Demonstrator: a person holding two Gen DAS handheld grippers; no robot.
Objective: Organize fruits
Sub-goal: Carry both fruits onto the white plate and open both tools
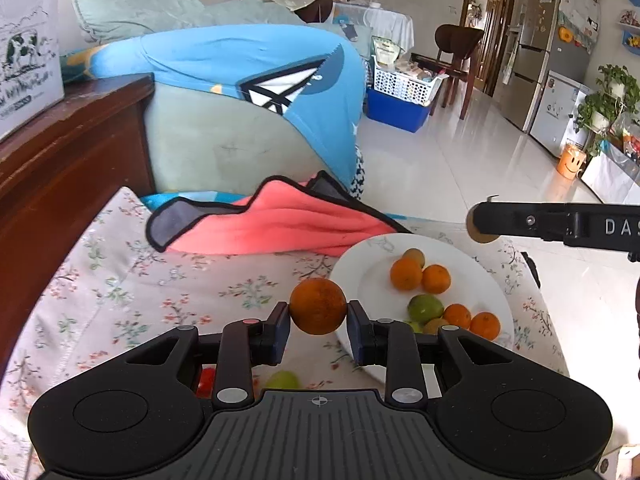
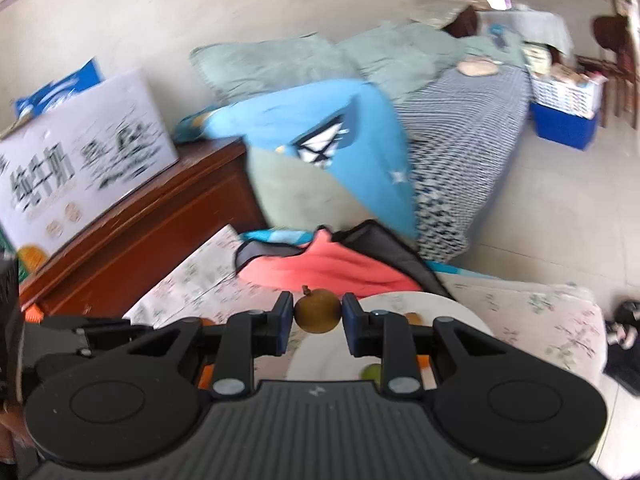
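Note:
My left gripper (image 1: 318,314) is shut on an orange (image 1: 318,306), held above the floral cloth just left of the white plate (image 1: 360,268). On the plate lie several small oranges (image 1: 406,274) and a green lime (image 1: 425,308). A green fruit (image 1: 283,381) and something red (image 1: 207,378) show on the cloth under my left gripper. My right gripper (image 2: 318,316) is shut on a small brown stemmed fruit (image 2: 318,311), raised over the near-left edge of the white plate (image 2: 404,304). The right gripper's finger (image 1: 520,222) reaches in from the right above the plate.
A pink and grey cloth (image 1: 276,222) lies bunched behind the plate. A dark wooden cabinet (image 1: 68,152) with a white carton (image 1: 28,52) stands at the left. Behind is a sofa with a blue blanket (image 1: 248,56). Tiled floor (image 1: 460,160) opens to the right.

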